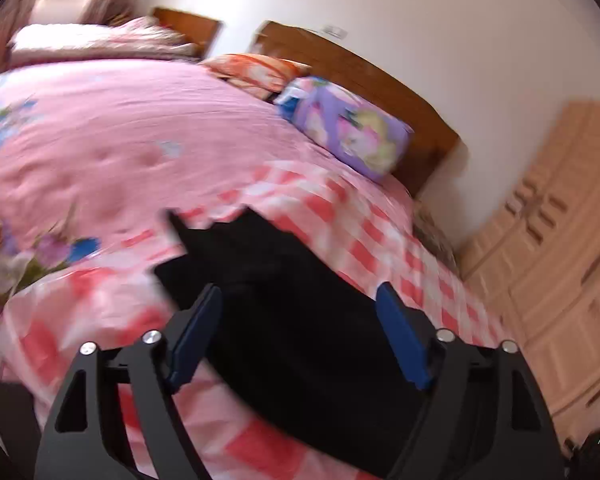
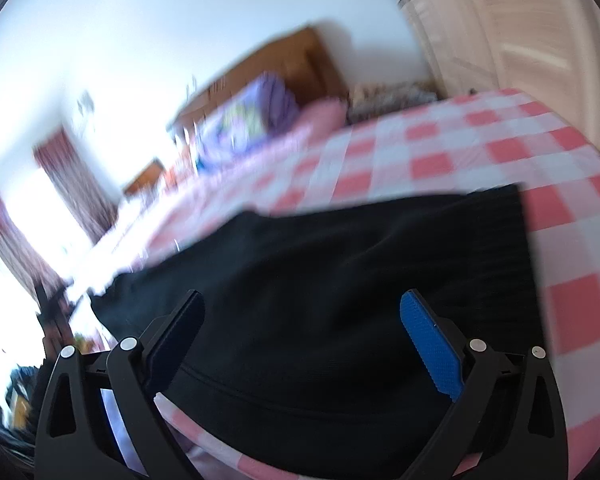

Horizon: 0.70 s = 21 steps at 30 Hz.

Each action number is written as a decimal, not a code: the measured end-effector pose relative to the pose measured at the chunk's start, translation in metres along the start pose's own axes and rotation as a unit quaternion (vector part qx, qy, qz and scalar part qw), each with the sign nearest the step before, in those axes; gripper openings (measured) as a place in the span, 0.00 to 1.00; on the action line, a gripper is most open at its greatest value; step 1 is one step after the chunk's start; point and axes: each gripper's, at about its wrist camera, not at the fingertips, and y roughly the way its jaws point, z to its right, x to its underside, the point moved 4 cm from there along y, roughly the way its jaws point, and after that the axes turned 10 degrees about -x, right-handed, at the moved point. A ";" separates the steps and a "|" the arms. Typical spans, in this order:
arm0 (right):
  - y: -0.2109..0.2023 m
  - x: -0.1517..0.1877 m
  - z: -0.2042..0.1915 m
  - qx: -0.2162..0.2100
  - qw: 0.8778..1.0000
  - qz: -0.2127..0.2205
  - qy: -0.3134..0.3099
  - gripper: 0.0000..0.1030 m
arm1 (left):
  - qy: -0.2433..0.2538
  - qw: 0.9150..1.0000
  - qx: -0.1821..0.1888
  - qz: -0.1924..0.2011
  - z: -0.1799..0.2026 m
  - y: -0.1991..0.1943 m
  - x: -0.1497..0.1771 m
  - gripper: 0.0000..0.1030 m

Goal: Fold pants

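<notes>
Black pants (image 1: 300, 320) lie on the pink-and-white checked sheet (image 1: 340, 208) of the bed. My left gripper (image 1: 300, 300) is open and empty, its blue pads (image 1: 400, 336) spread over the pants. In the right wrist view the pants (image 2: 340, 280) lie flat with a straight edge at the right. My right gripper (image 2: 304, 304) is open and empty above them, its blue pads (image 2: 432, 344) wide apart. Both views are blurred.
A pink floral quilt (image 1: 120, 128) covers the bed's far side. A purple pillow (image 1: 352, 128) and an orange pillow (image 1: 256, 68) lie by the wooden headboard (image 1: 380, 80). A light wardrobe (image 1: 560, 260) stands at the right. A window with curtains (image 2: 60, 184) is at the left.
</notes>
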 end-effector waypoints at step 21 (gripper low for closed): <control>-0.033 0.019 0.035 0.085 0.994 -0.053 -0.045 0.91 | 0.183 0.972 -0.132 -0.072 0.061 0.068 0.071 0.98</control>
